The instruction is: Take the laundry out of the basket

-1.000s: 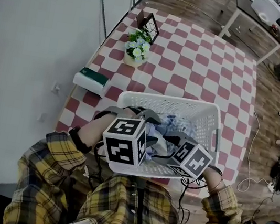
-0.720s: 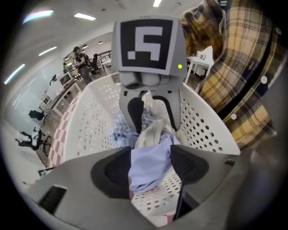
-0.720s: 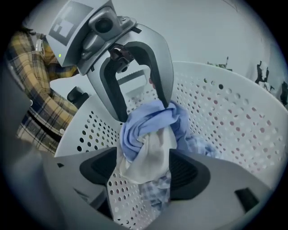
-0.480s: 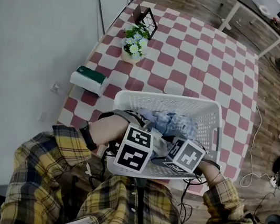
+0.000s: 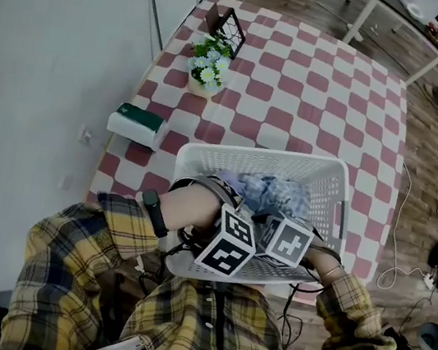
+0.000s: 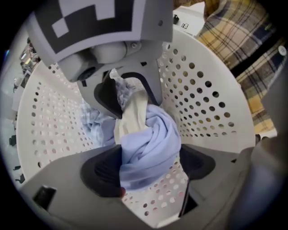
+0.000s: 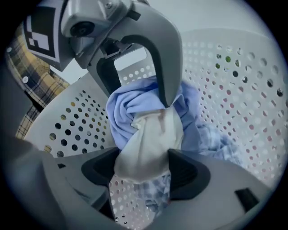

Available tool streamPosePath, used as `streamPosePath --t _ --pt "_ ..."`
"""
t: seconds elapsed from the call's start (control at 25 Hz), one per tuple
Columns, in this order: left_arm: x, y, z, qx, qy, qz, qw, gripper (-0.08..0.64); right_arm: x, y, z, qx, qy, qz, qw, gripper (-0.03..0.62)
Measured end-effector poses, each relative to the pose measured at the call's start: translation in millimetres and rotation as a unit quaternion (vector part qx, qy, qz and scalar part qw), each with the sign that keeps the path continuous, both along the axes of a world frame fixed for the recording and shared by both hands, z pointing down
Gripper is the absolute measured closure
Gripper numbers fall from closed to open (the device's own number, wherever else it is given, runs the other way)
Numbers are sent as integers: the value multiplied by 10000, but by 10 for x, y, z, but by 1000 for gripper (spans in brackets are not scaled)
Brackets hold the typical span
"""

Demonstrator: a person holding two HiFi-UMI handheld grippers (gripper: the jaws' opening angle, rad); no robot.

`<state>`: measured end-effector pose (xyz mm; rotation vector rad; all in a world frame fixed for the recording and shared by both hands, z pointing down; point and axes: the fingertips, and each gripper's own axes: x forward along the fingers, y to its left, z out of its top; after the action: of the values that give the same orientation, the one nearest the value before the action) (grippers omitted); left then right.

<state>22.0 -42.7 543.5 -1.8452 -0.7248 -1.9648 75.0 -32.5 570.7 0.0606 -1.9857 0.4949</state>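
Note:
A white perforated basket (image 5: 264,154) stands on the checkered table with laundry (image 5: 270,193) inside. Both marker cubes hover over its near half, the left one (image 5: 228,242) beside the right one (image 5: 287,241). My left gripper (image 6: 148,164) points straight down; its jaws have just been opening and stand open around a light blue cloth (image 6: 150,139), which touches one pad only. My right gripper (image 7: 144,168) has just been closing, and a cream cloth (image 7: 148,143) fills the gap between its pads. A blue checked cloth (image 7: 216,139) lies beside them.
On the red-and-white checkered table (image 5: 317,87) beyond the basket stand a flower pot (image 5: 207,60), a green-and-white box (image 5: 138,123) and a dark wire holder (image 5: 230,24). A white wall runs along the left. Desks and cables occupy the wooden floor at right.
Both marker cubes have sunk deeper into the basket. The left one has shifted right and rolled, ending close beside the right one. The basket and table things have not moved.

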Motion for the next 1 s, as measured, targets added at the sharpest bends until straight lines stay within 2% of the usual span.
streamPosePath --t 0.12,0.16,0.24,0.32,0.4,0.52,0.72,0.84,1.0 --pt "-45 -35 35 98 -167 112 9997 146 7 -31 0 87 -20 -64 9999 276" --pt "-41 -65 40 171 -160 148 9996 207 12 -40 14 155 -17 -84 9998 279" --pt "-17 -121 36 283 -95 185 9994 283 -1 -39 35 266 -62 -131 9995 324" --pt "17 -143 11 287 10 162 9995 383 -26 -44 3 324 -127 -134 9993 384" --pt "38 -144 -10 230 80 162 9996 437 -30 -72 -29 379 -182 -82 9991 459" --pt "48 -141 -29 85 150 113 9998 453 -33 -108 -71 408 -302 18 9987 502" --pt "110 -146 -130 -50 500 -99 9987 457 6 -183 -226 487 -395 354 9974 518" --pt "192 -175 -259 -65 814 -348 9961 457 40 -301 -415 600 -550 793 9935 520" --pt "309 -293 -520 114 1341 -739 9881 457 109 -480 -711 869 -763 1307 9847 522"
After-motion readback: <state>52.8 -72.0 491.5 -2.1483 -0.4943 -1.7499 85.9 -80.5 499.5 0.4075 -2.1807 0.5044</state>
